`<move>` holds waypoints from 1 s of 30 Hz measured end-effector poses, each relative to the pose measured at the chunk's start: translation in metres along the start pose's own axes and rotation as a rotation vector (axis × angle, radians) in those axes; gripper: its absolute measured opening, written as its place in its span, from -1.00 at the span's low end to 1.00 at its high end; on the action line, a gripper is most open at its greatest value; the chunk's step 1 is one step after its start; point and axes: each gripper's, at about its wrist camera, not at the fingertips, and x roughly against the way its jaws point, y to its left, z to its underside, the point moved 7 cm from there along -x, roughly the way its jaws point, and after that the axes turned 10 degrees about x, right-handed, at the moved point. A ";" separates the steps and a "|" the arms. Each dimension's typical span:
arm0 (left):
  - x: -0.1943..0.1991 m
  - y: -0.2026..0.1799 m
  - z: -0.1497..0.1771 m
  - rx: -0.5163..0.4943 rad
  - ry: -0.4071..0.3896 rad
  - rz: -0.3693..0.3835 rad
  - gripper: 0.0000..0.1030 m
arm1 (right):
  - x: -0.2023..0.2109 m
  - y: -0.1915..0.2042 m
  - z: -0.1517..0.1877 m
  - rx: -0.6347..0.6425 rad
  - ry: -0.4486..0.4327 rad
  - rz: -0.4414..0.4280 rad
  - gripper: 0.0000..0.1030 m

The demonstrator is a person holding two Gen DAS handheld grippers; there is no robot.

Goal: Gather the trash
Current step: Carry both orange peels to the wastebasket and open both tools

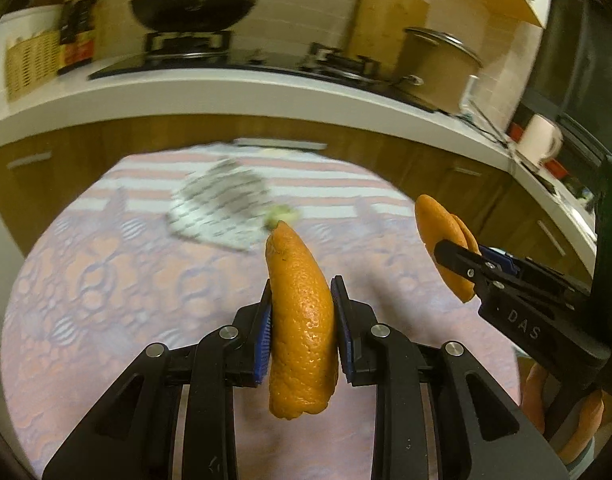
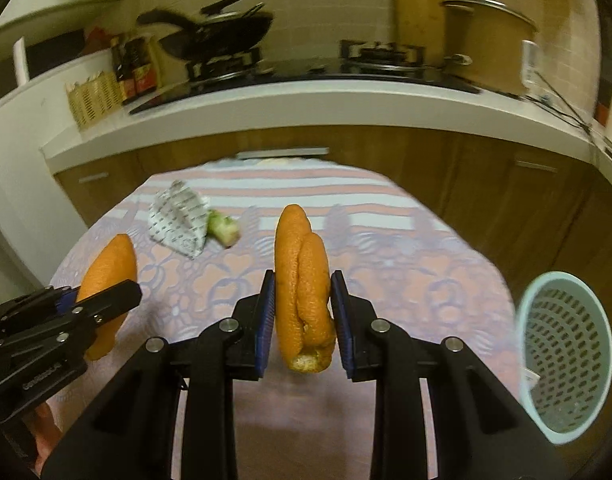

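Fingers (image 1: pixel 266 320) clamp orange peel (image 1: pixel 300 320) lengthwise, tip pointing away, tilted left.

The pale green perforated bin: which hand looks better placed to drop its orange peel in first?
Probably the right. The pale green perforated plastic bin sits just beside the right gripper and its folded orange peel. The left gripper, with its curved orange peel, is farther off.

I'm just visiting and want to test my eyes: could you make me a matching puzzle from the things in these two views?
Things:
1. smooth orange peel strip
2. folded orange peel piece
3. crumpled printed paper wrapper
4. pale green perforated plastic basket

Places:
A. lying on the patterned tablecloth
B. between the right gripper fingers
C. empty, beside the table
D. between the left gripper fingers

Pairs: 1-D, 2-B, 3-A, 4-C
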 end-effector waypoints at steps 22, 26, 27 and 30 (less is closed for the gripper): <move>-0.049 -0.195 0.020 -0.199 0.085 0.270 -0.51 | 0.093 -0.175 0.054 -0.231 -0.042 0.249 -0.53; -0.067 -0.226 0.039 -0.239 0.121 0.303 -0.51 | 0.101 -0.203 0.079 -0.252 -0.039 0.307 -0.53; -0.074 -0.236 0.046 -0.249 0.137 0.312 -0.51 | 0.102 -0.209 0.085 -0.264 -0.035 0.310 -0.53; -0.086 -0.255 0.058 -0.260 0.164 0.346 -0.51 | 0.102 -0.231 0.106 -0.309 -0.016 0.331 -0.53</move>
